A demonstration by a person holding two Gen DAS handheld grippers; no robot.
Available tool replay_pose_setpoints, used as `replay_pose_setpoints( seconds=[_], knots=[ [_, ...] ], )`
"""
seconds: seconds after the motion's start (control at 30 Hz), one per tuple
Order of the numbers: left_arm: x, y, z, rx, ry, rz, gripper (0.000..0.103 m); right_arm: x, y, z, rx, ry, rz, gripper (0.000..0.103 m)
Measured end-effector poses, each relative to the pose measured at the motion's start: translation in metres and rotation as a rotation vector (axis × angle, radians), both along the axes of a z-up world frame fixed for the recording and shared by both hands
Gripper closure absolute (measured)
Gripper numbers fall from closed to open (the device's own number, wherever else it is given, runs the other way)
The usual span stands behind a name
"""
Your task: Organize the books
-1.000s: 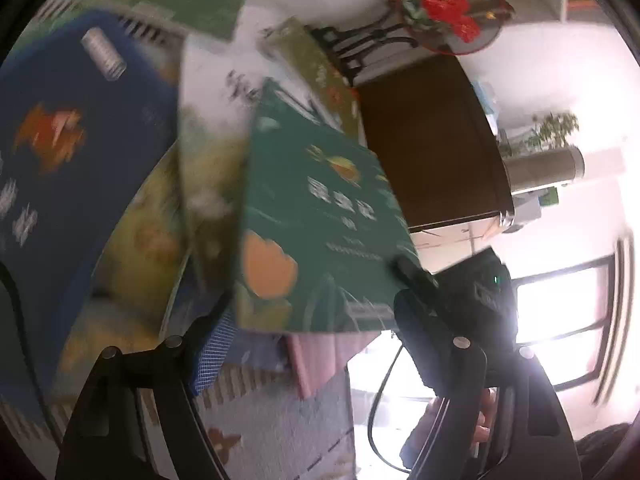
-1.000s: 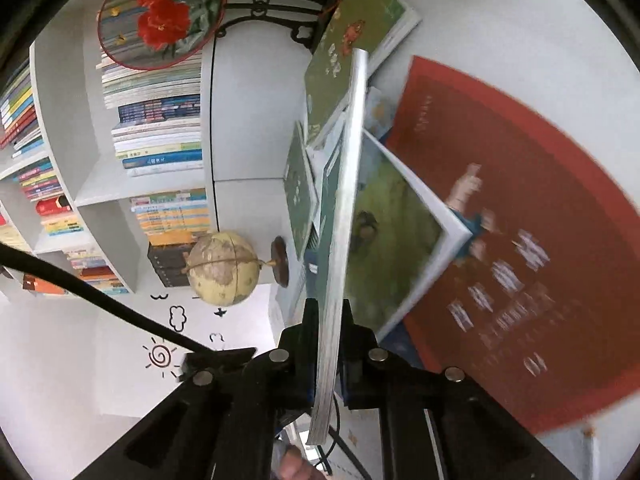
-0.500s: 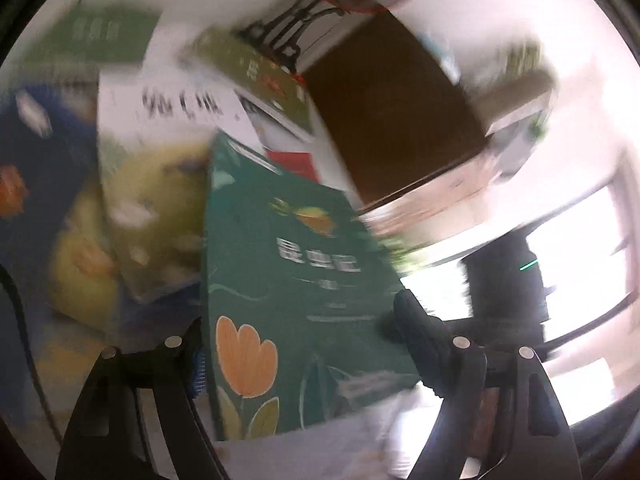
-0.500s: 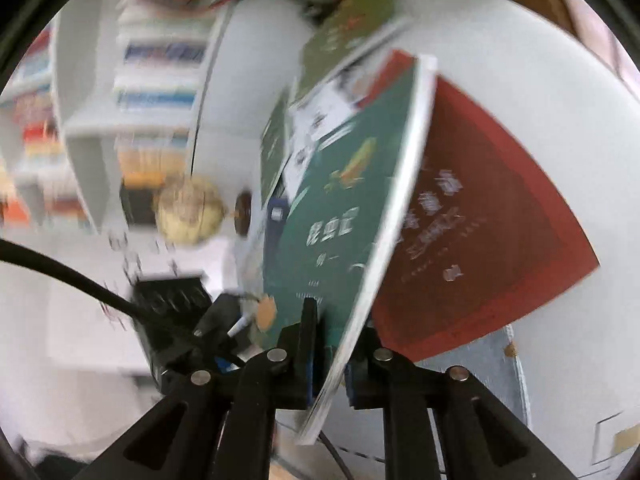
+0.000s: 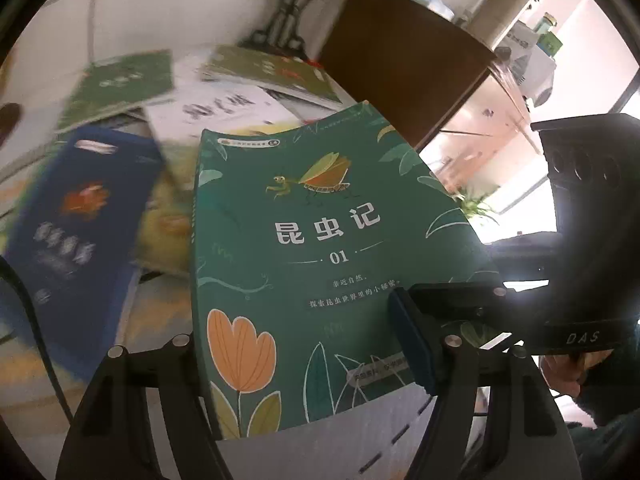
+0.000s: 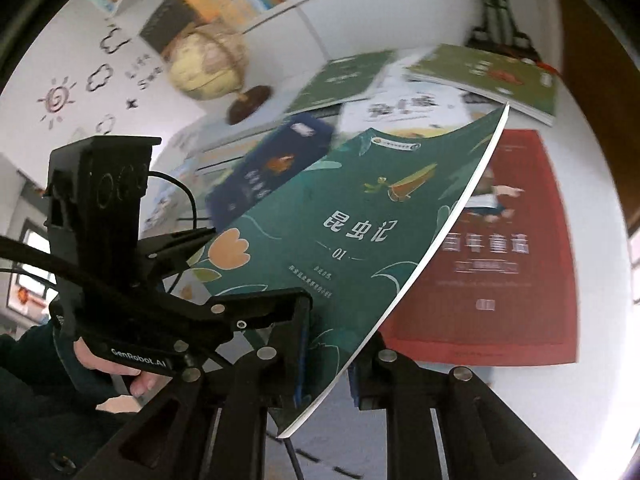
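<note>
White tabletop (image 6: 580,92), glossy green paperback (image 6: 340,232).

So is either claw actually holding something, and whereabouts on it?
The right gripper pinches the green book at its bottom corner. The left gripper is closing around the bottom edge; contact is unclear.

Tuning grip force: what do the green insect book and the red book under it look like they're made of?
Green insect book: thin paperback, matte printed card cover with white paper pages; it bows under its own weight in the right gripper, so it is flexible.
Red book: seems a softcover too, flat matte red cover lying on the white table; blur leaves its finish uncertain.
</note>
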State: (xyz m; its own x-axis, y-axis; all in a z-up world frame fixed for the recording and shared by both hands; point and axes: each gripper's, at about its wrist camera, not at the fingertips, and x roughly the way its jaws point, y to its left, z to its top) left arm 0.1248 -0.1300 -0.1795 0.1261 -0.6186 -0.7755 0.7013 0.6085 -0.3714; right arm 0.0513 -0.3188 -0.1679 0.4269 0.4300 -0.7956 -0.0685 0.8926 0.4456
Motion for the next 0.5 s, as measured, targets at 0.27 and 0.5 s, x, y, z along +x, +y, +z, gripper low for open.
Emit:
replay_pose_setpoints(
  seconds=[0.27, 0.5],
  knots=[
    [-0.002, 0.075, 0.047, -0.027, -0.088, 0.199, 0.034, 0.019, 0.071, 0.040, -0.026, -0.125, 0.177, 0.088],
    [0.005, 0.180, 0.083, -0.023, -0.173, 0.401, 0.034, 0.060, 0.161, 0.072, 0.029, -0.216, 0.341, 0.088]
  ],
)
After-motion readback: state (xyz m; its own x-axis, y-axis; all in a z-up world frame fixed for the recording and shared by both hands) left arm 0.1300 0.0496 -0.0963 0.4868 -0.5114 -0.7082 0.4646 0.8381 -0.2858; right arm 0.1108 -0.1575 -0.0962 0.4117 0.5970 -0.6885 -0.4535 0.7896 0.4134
